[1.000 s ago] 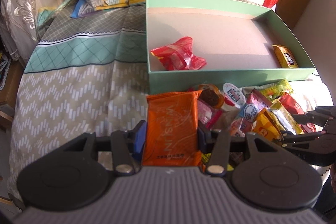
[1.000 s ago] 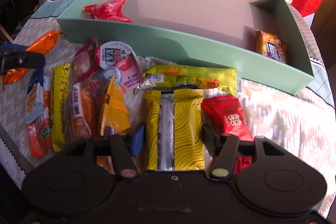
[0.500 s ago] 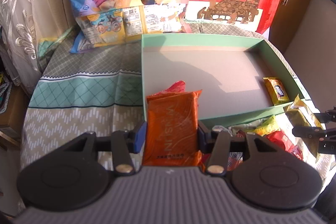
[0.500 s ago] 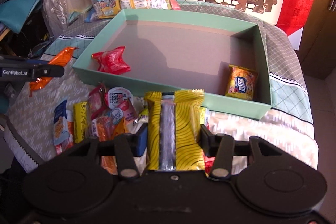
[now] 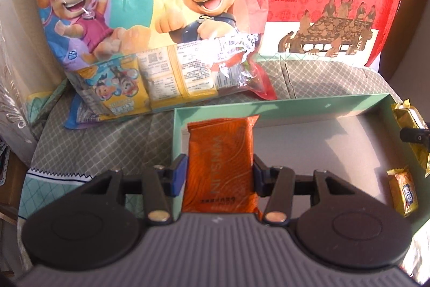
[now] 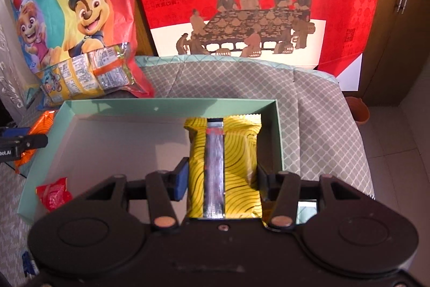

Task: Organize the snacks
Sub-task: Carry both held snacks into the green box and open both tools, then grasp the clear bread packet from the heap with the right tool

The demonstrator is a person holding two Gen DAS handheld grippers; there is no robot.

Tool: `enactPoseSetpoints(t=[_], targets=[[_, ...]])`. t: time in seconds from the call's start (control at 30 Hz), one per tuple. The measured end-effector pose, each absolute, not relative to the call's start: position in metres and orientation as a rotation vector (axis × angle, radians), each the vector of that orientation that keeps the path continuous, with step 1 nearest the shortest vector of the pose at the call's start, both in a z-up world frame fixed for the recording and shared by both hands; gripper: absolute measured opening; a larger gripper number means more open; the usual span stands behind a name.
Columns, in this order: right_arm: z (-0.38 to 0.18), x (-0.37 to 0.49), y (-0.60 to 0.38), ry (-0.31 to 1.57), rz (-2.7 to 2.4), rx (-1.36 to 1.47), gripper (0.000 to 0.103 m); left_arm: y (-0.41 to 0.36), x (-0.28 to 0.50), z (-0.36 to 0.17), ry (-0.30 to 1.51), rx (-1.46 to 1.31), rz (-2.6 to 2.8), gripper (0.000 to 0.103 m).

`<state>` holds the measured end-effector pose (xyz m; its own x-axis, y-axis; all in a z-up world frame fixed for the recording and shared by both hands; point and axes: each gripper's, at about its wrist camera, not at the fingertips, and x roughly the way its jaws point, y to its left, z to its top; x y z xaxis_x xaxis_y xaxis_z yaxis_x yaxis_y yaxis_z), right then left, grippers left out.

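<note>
Orange snack packet [image 5: 220, 166], held lengthwise between the blue pads of the left gripper [image 5: 219, 174], whose jaws are clamped on its two long edges. The packet hangs over the left end of the green box [image 5: 317, 105], its far end near the box's back wall. In the right wrist view the same packet shows at the far left, just outside the box's left wall, pinched by the dark fingers of the left gripper.

Yellow snack packet [image 6: 224, 168], with black wavy lines and a silver seam down its middle, gripped the same way by the right gripper [image 6: 223, 179]; the jaws press its long sides. It sits above the right end of the box, close to the right wall and the back corner. Whether either packet touches the box floor cannot be told.

Inside the box: a small gold-wrapped sweet [image 5: 403, 191] on the grey floor near the right wall, and a red wrapped snack [image 6: 53, 192] at the near left corner.

The box rests on a patterned cloth [image 6: 242, 82] of grey lattice and teal bands. Behind it lean a cartoon-dog gift bag [image 5: 139, 18] with small packets visible through its clear lower part, and a red cake carton [image 6: 255, 4] printed with figures around a banquet table. A brown cabinet [image 6: 395, 31] stands at the far right.
</note>
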<state>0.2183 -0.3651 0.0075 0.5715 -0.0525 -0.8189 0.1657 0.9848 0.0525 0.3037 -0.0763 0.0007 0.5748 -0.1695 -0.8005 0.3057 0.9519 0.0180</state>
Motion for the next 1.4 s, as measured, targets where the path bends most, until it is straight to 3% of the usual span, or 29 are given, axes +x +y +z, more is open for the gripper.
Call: enactPoseSetpoints(t=[0.27,0.3,0.33,0.37,0.4,0.43,0.57,0.83,1.4], targets=[[-0.027,0.254,-0.374,0.979,-0.132,0.090,0.055,-0.084,0.324,-0.022,0.930,0.183,-0.267,0.050],[-0.028,0.256,-0.373,0.979,-0.134,0.085,0.057,-0.084,0.324,-0.023,0.924,0.188,-0.264,0.061],[-0.028,0.257,-0.372,0.978,-0.135,0.087,0.067,-0.085,0.323,-0.022,0.921,0.195,-0.257,0.070],[-0.026,0.257,-0.370,0.967,-0.134,0.093,0.080,-0.086,0.320,-0.020,0.909,0.201,-0.248,0.089],[-0.023,0.255,-0.369,0.951,-0.130,0.098,0.085,-0.086,0.316,-0.017,0.893,0.206,-0.245,0.101],[-0.018,0.252,-0.366,0.938,-0.125,0.105,0.093,-0.086,0.313,-0.015,0.882,0.209,-0.245,0.103],[-0.005,0.242,-0.358,0.926,-0.122,0.117,0.103,-0.082,0.298,0.000,0.891,0.196,-0.251,0.103],[0.022,0.187,-0.331,0.906,-0.072,0.145,0.103,-0.058,0.232,0.015,0.904,0.200,-0.271,0.103],[0.026,0.055,-0.250,0.911,0.061,0.165,0.103,-0.030,0.099,-0.019,1.057,0.125,-0.342,0.103]])
